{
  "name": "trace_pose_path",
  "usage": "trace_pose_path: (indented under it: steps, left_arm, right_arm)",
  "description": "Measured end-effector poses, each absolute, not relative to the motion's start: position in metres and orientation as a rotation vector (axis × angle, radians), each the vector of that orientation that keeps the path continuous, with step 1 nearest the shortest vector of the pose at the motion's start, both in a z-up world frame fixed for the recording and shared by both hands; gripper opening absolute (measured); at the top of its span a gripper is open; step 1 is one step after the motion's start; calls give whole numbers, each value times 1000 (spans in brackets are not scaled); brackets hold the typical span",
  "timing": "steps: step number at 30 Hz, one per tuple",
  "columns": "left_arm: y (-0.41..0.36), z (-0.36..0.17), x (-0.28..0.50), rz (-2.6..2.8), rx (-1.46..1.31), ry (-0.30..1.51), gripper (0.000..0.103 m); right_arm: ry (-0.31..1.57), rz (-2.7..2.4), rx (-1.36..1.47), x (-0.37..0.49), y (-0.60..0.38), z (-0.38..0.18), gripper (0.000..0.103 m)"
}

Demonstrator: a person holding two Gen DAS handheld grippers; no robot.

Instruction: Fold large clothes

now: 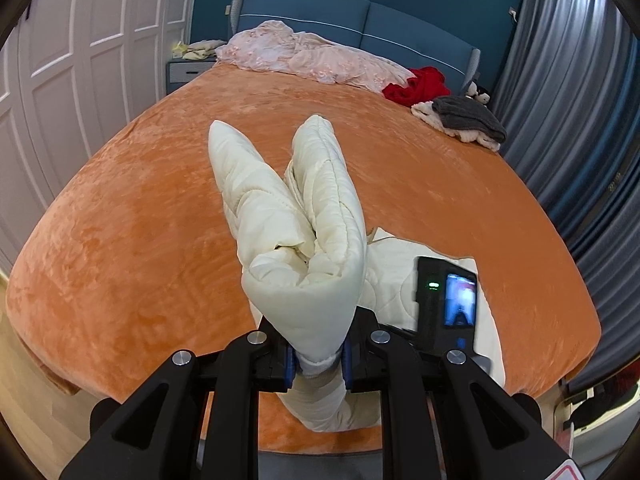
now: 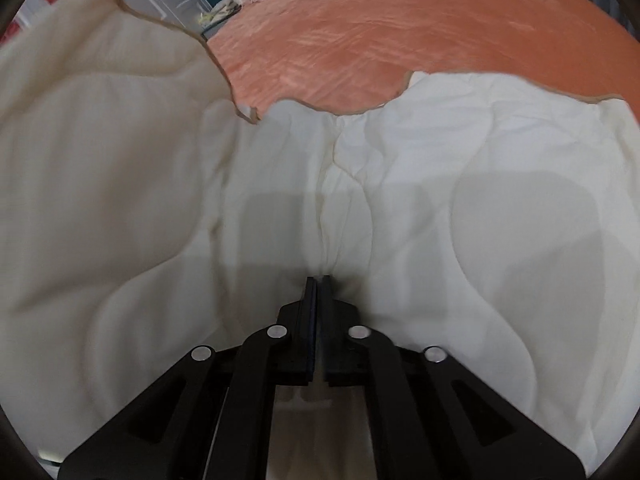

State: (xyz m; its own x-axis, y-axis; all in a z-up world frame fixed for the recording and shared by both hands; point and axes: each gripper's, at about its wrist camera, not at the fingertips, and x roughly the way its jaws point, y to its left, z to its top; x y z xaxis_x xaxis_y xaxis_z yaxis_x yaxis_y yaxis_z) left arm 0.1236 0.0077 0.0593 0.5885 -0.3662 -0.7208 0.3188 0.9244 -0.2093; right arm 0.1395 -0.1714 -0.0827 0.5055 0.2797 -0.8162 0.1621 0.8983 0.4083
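Orange plush bedspread (image 1: 120, 240) fills everything ahead of my left tongs (image 1: 318, 364), running far forward to the blue headboard (image 1: 360, 20). To the left of those tongs I see white wardrobe doors (image 1: 80, 40); to the right, grey-blue curtains (image 1: 580, 120) hang along the bed's edge.

Now the cream quilted garment (image 2: 400, 200). It spreads under and all around my right tongs (image 2: 319, 280), with its ragged front edge lying on the orange cover just ahead of them. On the left-wrist camera, a thick folded bunch of the same padded cloth rises straight up from between the left fingers (image 1: 347, 364), splitting into two puffy lobes that lean apart, and more of it trails down below the grip. My left tongs are clamped on that bunch, blue pads pressed into it from both sides.

Right tongs: the two black fingers (image 2: 310, 312) sit nearly together, with only a thin slit between them, and the fabric puckers into creases right at their tips. I can't tell if they have cloth pinched.

Far ahead of the left tongs lies a crumpled pink duvet (image 1: 312, 56). Ahead and to the right sit a red garment (image 1: 420, 86) and a dark grey knit (image 1: 468, 118) on pale cloth. Just right of the left tongs, my other gripper's small lit screen (image 1: 460, 300) shows above the cream cloth.
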Motion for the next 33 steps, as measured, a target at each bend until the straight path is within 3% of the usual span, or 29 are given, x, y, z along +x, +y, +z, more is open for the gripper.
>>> trace_pose_path:
  steps: [4, 8, 11, 15, 28, 33]
  left_arm:
    - [-4, 61, 124, -420, -27, 857, 13]
    - [-30, 60, 120, -455, 16, 868, 13]
    - [-56, 56, 116, -485, 48, 891, 13]
    - [-90, 52, 109, -515, 113, 915, 13]
    - [-161, 8, 98, -544, 192, 1025, 13]
    - [-173, -14, 95, -540, 218, 1065, 19]
  right_arm:
    - [1031, 137, 469, 81, -172, -63, 4]
    - [1091, 143, 448, 44, -169, -82, 2]
    - [1115, 138, 499, 32, -177, -99, 0]
    - [1076, 101, 482, 13, -194, -81, 5]
    - [1021, -69, 546, -25, -275, -70, 5]
    - [1005, -99, 568, -36, -290, -69, 5]
